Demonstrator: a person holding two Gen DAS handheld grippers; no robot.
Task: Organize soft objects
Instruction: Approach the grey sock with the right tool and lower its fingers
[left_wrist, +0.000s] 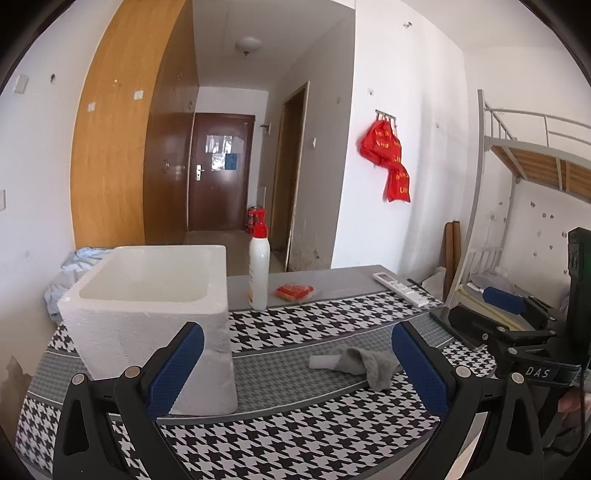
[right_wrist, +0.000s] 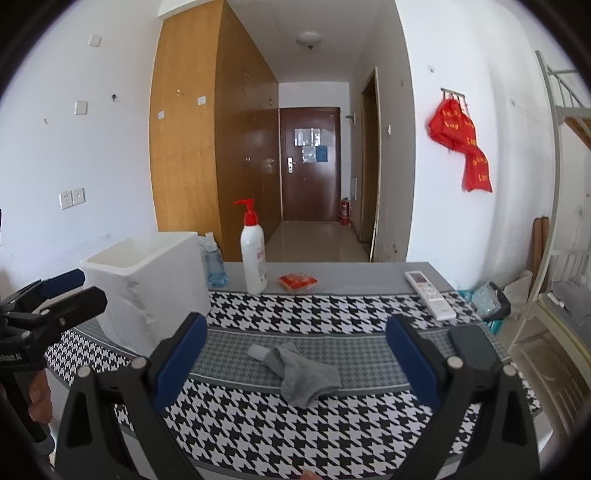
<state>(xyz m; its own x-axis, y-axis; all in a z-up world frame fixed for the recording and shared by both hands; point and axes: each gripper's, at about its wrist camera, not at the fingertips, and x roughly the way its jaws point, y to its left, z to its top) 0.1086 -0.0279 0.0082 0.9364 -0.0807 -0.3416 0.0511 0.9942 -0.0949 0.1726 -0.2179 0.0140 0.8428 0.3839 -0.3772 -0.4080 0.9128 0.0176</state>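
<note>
The grey sock (right_wrist: 308, 376) was observed lying crumpled on the grey band of the houndstooth table mat (right_wrist: 280, 439), with a small white tube-like piece (right_wrist: 257, 350) touching its far-left end; what that piece was could not be told; the white foam box (left_wrist: 147, 295) stood open-topped at the left of the table, well apart from the sock. Both grippers were seen with jaws spread wide and nothing held; the right gripper (right_wrist: 295, 363) was lined up on the sock, the left gripper (left_wrist: 297, 369) was hovering with the sock towards its right finger (left_wrist: 419, 369). The step in hand was judged to be the pick of the sock for the box; a descent over the thickest fold was judged best, with the pads brought down to the mat before closing, so that the cloth would be pinched and not the mat; the white piece was to be watched, since it might drop out on lifting; the pump bottle (right_wrist: 254, 254), red packet (right_wrist: 298, 282) and remote control (right_wrist: 430, 295) were judged far enough off.
</note>
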